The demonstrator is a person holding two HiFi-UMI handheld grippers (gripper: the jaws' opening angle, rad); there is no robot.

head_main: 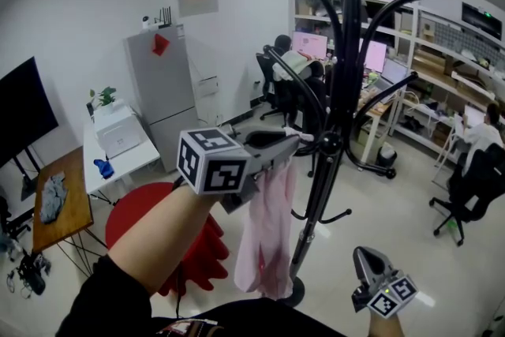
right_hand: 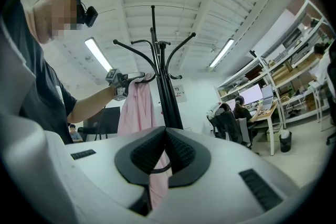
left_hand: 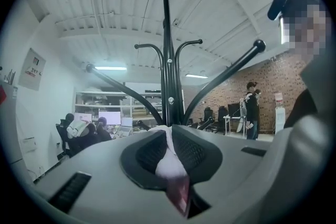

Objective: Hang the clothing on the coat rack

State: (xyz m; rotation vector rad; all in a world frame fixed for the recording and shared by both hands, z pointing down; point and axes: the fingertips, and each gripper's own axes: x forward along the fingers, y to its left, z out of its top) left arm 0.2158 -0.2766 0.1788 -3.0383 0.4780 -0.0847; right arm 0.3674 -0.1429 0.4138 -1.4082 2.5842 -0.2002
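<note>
My left gripper (head_main: 286, 143) pinches the top of the pink shirt (head_main: 268, 226) tight between its jaws. It holds the shirt up right next to the black pole of the coat rack (head_main: 345, 75), close to the low hooks. The shirt hangs straight down from the jaws, beside the pole. My right gripper (head_main: 369, 258) is low and well away from the shirt, its jaws pressed together with nothing in them.

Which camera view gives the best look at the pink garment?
The head view: the pink garment hangs full length from the left gripper. Left gripper view shows only a pinched fold; right gripper view shows it far off, partly behind its jaws.
</note>
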